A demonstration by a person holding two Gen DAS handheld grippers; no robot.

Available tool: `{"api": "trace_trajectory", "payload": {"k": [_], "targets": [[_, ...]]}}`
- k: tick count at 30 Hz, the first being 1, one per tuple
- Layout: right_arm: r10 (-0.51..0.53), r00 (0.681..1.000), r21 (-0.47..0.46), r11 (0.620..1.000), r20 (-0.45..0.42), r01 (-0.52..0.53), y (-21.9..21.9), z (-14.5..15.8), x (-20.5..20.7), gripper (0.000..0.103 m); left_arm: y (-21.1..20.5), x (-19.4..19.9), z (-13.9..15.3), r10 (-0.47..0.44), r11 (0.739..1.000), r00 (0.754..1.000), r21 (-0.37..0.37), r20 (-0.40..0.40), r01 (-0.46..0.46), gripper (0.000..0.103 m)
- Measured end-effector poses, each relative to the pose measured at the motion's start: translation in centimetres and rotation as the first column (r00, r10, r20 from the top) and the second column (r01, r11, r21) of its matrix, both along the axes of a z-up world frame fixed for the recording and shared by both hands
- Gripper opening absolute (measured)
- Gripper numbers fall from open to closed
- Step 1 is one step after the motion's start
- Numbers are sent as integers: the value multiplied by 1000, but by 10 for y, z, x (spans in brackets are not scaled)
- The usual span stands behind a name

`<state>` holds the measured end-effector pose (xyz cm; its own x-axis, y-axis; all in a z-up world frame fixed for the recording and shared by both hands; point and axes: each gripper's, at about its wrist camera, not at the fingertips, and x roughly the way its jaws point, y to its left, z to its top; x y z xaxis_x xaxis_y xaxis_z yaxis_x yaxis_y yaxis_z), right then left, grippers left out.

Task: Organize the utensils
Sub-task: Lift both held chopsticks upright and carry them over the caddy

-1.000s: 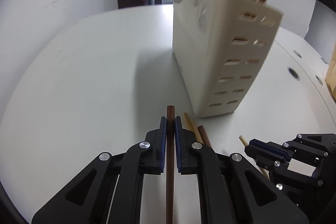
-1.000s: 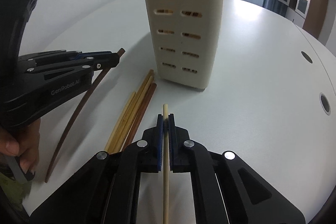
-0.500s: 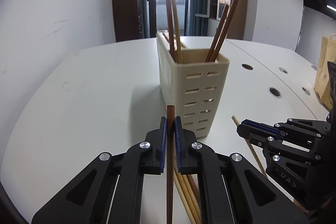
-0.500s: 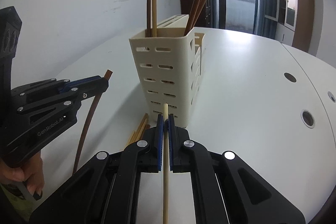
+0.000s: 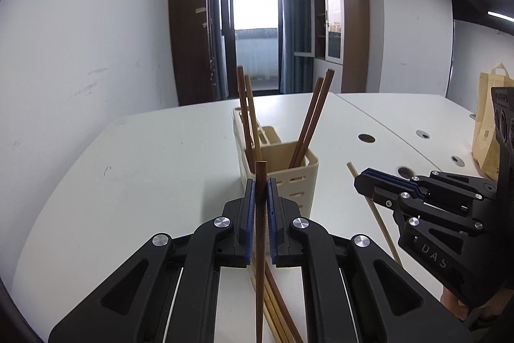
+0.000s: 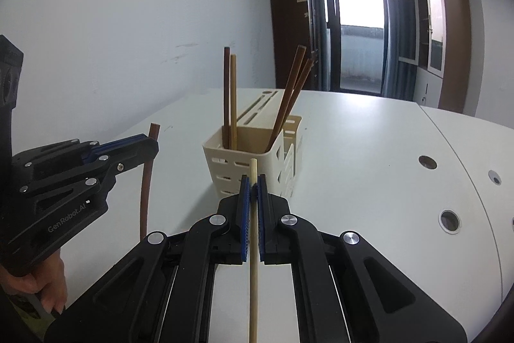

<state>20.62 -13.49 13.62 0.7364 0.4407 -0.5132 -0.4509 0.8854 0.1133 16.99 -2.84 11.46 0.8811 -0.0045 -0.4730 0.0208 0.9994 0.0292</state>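
Note:
A cream slotted utensil holder [image 5: 290, 182] [image 6: 239, 161] stands on the white table with several chopsticks upright in it. My left gripper [image 5: 261, 182] is shut on a dark brown chopstick [image 5: 260, 246], held above the table just short of the holder. It also shows at the left of the right wrist view [image 6: 151, 147], with its chopstick [image 6: 146, 182]. My right gripper [image 6: 253, 180] is shut on a light bamboo chopstick [image 6: 253, 262], also raised before the holder. It shows in the left wrist view [image 5: 361, 182] with its chopstick [image 5: 376, 211]. Several loose chopsticks [image 5: 281, 311] lie on the table below my left gripper.
The white table [image 5: 144, 182] has round cable holes [image 6: 449, 221] on the right. A brown paper bag [image 5: 491, 130] stands at the far right edge. A white wall runs along the left; a cabinet and a balcony door stand behind.
Both grippers have risen and tilted up with their chopsticks. The holder now appears lower and farther off, with its open top in view.

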Motion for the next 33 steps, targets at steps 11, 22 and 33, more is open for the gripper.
{"api": "trace_trajectory", "payload": {"k": [11,22,33], "targets": [[7,993,55,998,115,-14,-6,31,10,5,6,12,33,-1,999,996,-52,90,6,7],[-24,971,191,981,237,-22,-14,43,35,5,6,23,63,-10,994,975,-104,223,34,7],[-85,898,248,968,432,-28,-10,56,30,5,7,7,91,76,988,911,-151,406,-15,7]]}}
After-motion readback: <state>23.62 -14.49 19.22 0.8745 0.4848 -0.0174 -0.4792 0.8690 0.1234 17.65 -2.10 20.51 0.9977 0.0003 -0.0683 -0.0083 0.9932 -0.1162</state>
